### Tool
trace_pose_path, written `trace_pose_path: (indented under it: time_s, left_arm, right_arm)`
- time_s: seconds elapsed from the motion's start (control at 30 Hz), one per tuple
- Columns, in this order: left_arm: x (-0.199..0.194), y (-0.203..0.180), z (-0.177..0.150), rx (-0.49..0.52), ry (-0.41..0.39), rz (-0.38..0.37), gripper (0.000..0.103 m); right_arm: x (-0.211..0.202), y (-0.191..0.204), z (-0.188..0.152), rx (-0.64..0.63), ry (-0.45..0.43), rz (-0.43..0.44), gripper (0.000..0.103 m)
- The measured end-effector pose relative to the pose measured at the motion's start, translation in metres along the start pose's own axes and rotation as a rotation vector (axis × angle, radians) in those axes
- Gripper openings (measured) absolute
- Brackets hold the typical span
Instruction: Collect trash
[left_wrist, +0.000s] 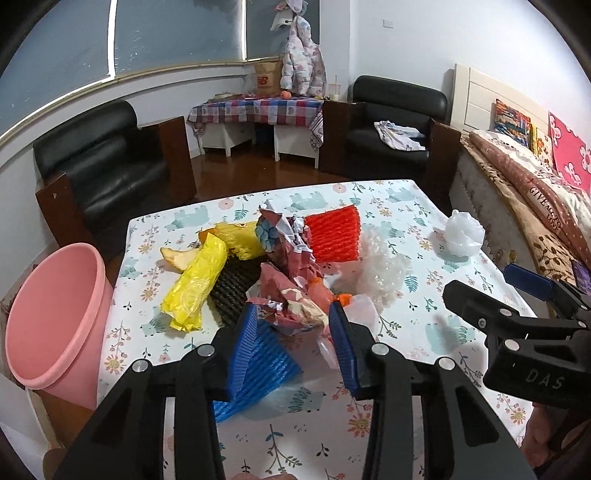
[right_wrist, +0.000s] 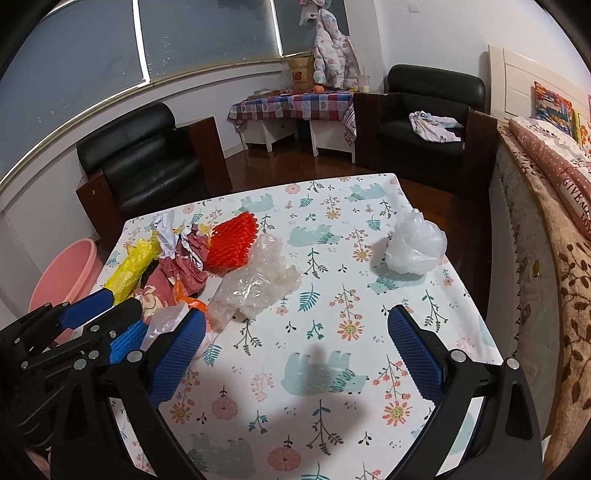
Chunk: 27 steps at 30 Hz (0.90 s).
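Blue foam netting (left_wrist: 258, 362) lay under the left gripper (left_wrist: 295, 328), whose jaws had closed partway around a crumpled wad of patterned paper (left_wrist: 295, 310) at the near end of the trash heap; the pads looked to be touching the wad on both sides, though how firm the grip was I could not tell. The heap sat toward the left edge of the table (right_wrist: 332, 369): a yellow bag (left_wrist: 195, 284), red foam netting (left_wrist: 334, 236), black netting (left_wrist: 232, 284), a fruit scrap (left_wrist: 175, 258) and a clump of clear plastic (right_wrist: 258, 284). A white plastic bag (right_wrist: 415, 247) rested well apart, near the right edge. The pink bin (left_wrist: 55, 317) stood on the floor just beside the table's left edge. The right gripper (right_wrist: 295, 350) hovered over bare tablecloth with its jaws wide and nothing between them. To my eye, the step in hand was lifting the paper and carrying it left to the bin. Doing that well would mean squeezing the wad firmly enough that loose folds do not slip free, raising it clear of the netting beneath so nothing drags along, and releasing only once above the bin's mouth.
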<state>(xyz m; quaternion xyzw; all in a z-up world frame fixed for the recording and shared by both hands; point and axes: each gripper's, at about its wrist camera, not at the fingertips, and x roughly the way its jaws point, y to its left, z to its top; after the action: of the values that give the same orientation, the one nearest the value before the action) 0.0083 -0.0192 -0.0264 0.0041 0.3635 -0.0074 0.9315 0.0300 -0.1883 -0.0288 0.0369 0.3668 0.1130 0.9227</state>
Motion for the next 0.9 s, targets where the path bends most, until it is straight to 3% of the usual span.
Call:
trace_pose_path:
  time_s: [0.9]
  left_arm:
    - [-0.0003,0.0079,-0.0008,-0.018,-0.003,0.005,0.04]
  right_arm:
    - [0.0,0.0101,0.0019,-0.017,-0.006,-0.004,0.099]
